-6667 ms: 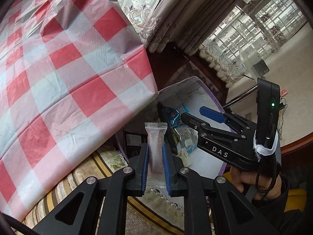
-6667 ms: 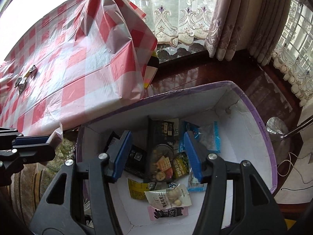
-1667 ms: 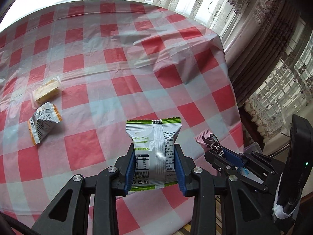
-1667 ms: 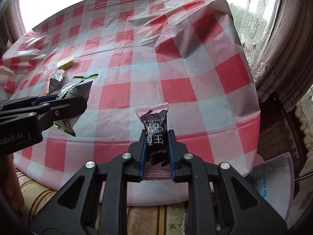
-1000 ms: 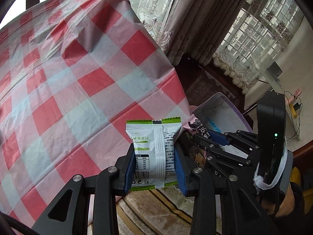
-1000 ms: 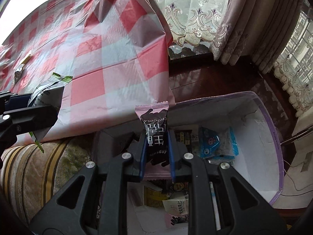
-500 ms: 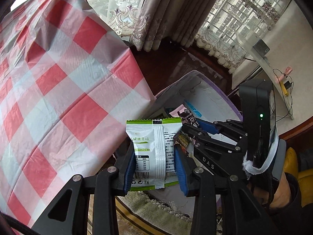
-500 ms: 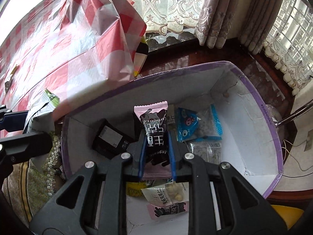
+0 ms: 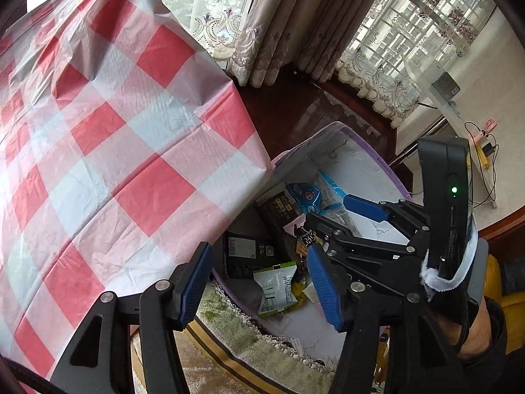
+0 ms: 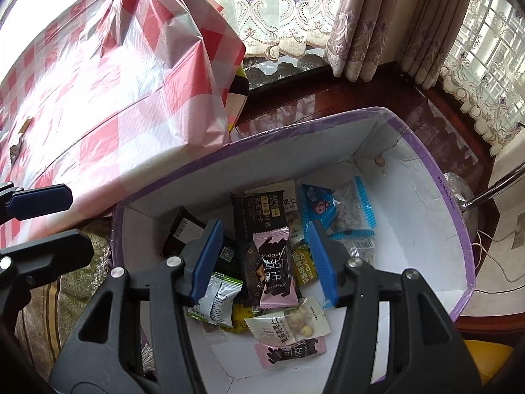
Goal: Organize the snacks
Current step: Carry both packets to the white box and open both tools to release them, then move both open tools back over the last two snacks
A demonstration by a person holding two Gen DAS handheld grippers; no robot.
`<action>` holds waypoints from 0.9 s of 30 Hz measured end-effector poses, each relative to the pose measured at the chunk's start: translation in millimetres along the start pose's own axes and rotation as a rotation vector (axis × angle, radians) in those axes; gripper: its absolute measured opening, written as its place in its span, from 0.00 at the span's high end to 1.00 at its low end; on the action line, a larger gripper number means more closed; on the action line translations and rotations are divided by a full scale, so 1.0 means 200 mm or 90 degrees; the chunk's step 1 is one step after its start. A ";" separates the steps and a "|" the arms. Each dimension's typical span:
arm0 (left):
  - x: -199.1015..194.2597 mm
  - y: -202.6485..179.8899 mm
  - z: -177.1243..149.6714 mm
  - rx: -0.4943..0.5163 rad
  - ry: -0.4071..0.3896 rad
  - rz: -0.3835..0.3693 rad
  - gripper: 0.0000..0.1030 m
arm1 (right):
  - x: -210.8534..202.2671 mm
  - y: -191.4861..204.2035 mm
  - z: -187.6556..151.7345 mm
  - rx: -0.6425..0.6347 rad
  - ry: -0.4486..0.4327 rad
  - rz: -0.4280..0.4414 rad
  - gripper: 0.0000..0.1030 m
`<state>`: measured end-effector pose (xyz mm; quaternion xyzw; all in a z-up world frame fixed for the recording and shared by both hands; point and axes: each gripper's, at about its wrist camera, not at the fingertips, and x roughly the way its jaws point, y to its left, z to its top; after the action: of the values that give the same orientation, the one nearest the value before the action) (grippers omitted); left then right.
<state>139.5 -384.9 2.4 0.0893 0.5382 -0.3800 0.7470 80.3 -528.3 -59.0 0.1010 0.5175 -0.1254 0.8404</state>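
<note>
The left gripper [image 9: 259,282] hangs over the near edge of the box, its jaws opening and nothing between the blue pads. Below it the white and green snack packet [image 9: 275,285] lies inside the box [image 10: 439,190], free of the pads. The right gripper [image 10: 265,259] is over the middle of the box; its jaws are also opening, and the pink chocolate bar [image 10: 275,269] is between them but not pressed, lying on the pile of other packets.

I think all these packets are light, thin and crinkly, with slippery foil that bends easily. The best place to hold one is across its flat middle, pads on both long sides, not on the sealed ends. On the checked tablecloth [image 10: 98,105], near its far left edge, some small packets [image 10: 19,134] seem to remain.
</note>
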 end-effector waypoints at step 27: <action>-0.43 0.86 0.04 -0.105 -0.170 0.219 0.41 | -0.14 0.34 0.18 -0.059 -0.065 0.054 0.44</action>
<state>248.7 -229.7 33.8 0.0673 0.4407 -0.2107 0.8700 119.8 -470.7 -15.5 0.0776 0.4743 -0.0703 0.8741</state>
